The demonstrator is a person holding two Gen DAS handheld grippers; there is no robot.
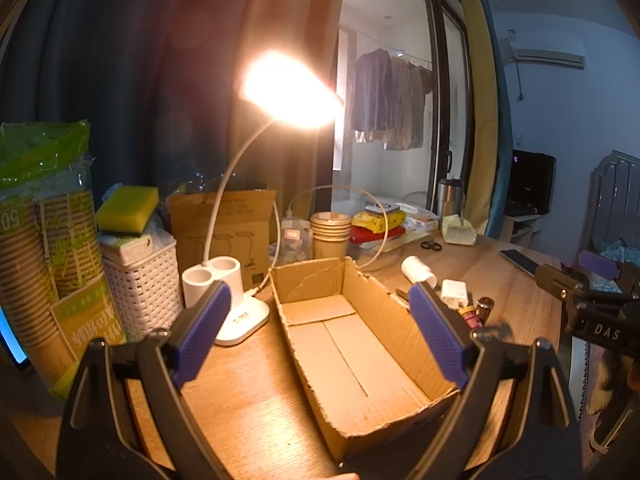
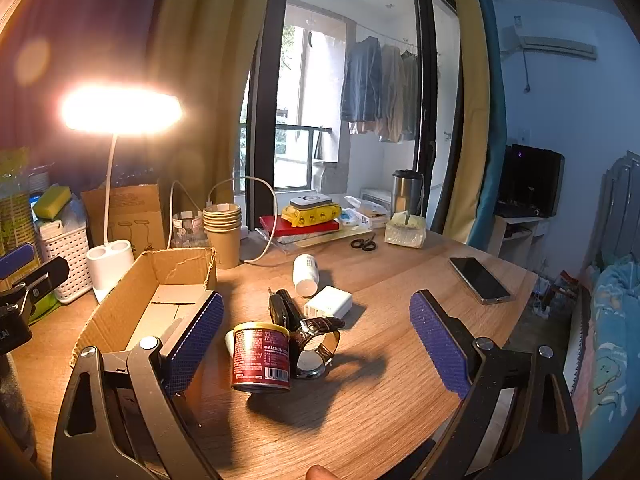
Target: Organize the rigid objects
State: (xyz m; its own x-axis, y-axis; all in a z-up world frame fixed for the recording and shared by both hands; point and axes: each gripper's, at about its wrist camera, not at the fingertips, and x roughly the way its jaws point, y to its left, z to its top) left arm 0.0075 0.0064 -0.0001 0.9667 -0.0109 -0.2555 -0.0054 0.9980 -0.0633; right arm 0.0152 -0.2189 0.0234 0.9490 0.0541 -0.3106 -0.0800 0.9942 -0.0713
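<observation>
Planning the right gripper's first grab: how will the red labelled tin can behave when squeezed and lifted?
The red labelled tin can stands upright, so it probably won't roll unless tipped. Its rigid-looking metal wall should resist the pads. The brown-strapped wristwatch sits right against it and may get dragged along.

A wooden desk [image 2: 392,392] holds an open cardboard box [image 2: 132,308], red can [image 2: 261,357], wristwatch [image 2: 316,344], charger [image 2: 329,302] and smartphone [image 2: 479,280].

My left gripper [image 1: 320,328] hovers with its blue-padded jaws spread wide and holding nothing. My right gripper [image 2: 316,340] hovers likewise, jaws wide apart and empty. A fingertip [image 2: 320,473] of mine shows at the right view's bottom edge.
</observation>
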